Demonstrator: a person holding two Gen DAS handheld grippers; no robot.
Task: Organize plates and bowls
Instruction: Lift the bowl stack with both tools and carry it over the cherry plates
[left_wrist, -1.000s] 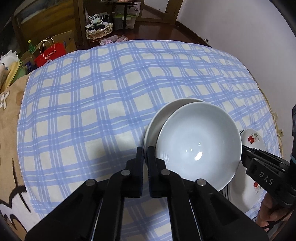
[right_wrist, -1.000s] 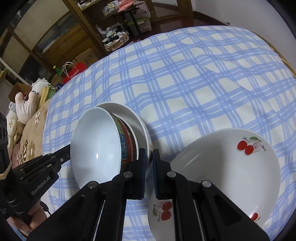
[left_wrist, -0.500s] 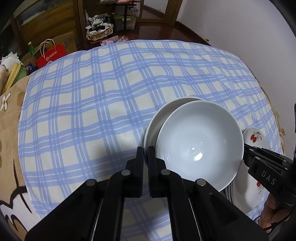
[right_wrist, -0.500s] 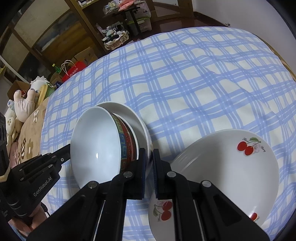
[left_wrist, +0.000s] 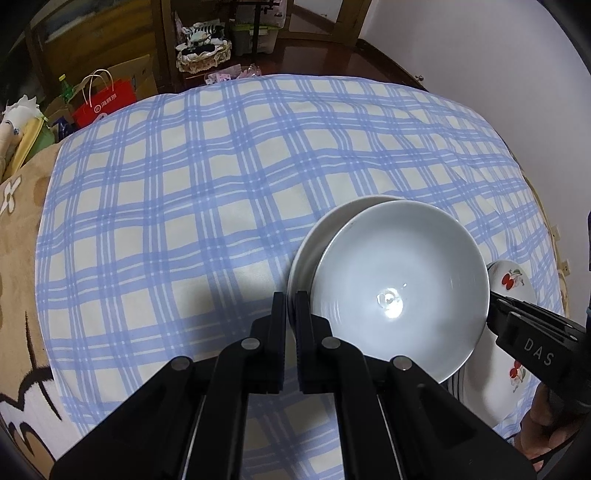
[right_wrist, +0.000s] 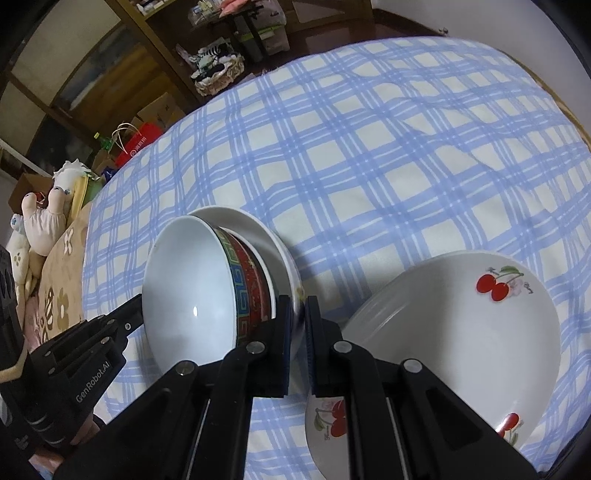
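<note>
bowl (left_wrist: 399, 280) pinched at opposite rims by left gripper (left_wrist: 290, 306) and right gripper (right_wrist: 298, 314).

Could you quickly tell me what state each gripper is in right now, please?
Left gripper: closed on the rim of the plain white bowl under the red-patterned bowl.
Right gripper: closed on the same plain white bowl's opposite rim.

Glossy glazed ceramic bowl (left_wrist: 399, 280) on soft matt checked cloth (left_wrist: 207, 192).
</note>
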